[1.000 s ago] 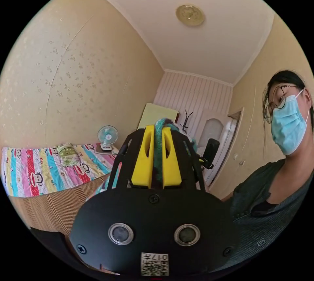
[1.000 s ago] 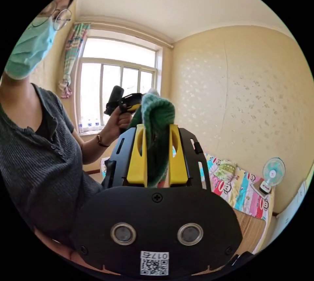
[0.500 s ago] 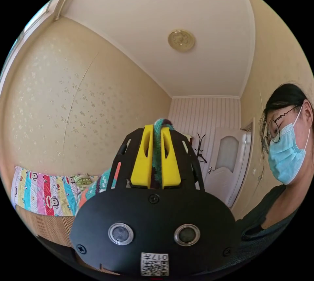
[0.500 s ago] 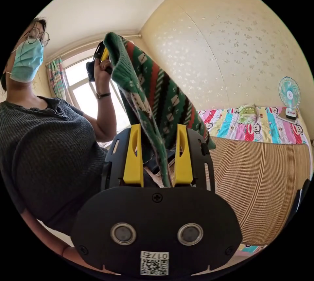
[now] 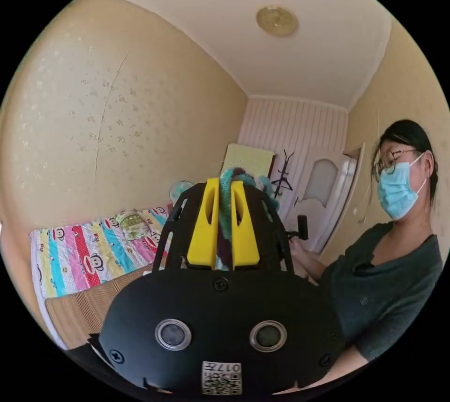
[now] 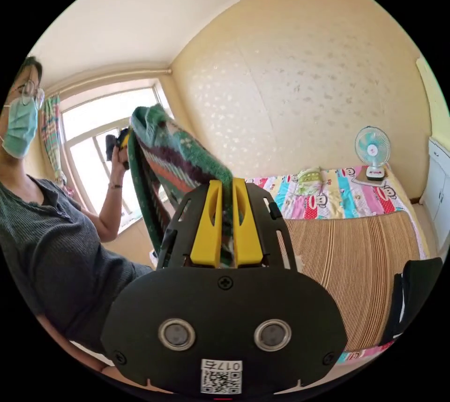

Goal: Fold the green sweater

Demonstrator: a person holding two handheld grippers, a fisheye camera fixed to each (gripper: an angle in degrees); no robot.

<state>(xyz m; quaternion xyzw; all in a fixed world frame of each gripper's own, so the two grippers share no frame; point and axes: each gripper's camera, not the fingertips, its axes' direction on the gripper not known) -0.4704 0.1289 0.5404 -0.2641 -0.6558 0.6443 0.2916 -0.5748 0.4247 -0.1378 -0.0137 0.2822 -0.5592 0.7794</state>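
Both pairs of yellow fingers are pressed together on knit. In the right gripper view your right gripper (image 6: 227, 221) has its fingers (image 6: 210, 224) clamped on an edge of the sweater (image 6: 176, 163), with only a thin band of green wool showing between them. In the left gripper view your left gripper (image 5: 225, 226) grips the same way, a narrow strip of teal and dark yarn caught between its fingers (image 5: 204, 224).

From the right gripper the sweater runs up and away as a taut, patterned span to your other hand (image 6: 120, 154), raised in front of the window (image 6: 101, 149). So the garment is in the air, stretched between the two grippers and hanging clear of the bed (image 6: 351, 252), whose striped mat and cartoon sheet lie beyond.

You look to be at the lift-and-spread step: the sweater is held out by two points, and no fold is made yet, as far as the views let me judge. How the lower part hangs is hidden behind the gripper body.

Next, you likely need to bring both grippers down level over the mat and lay the sweater flat. Keep tension even and keep both grips firm until cloth rests on the bed, or an edge may slip out and bunch.
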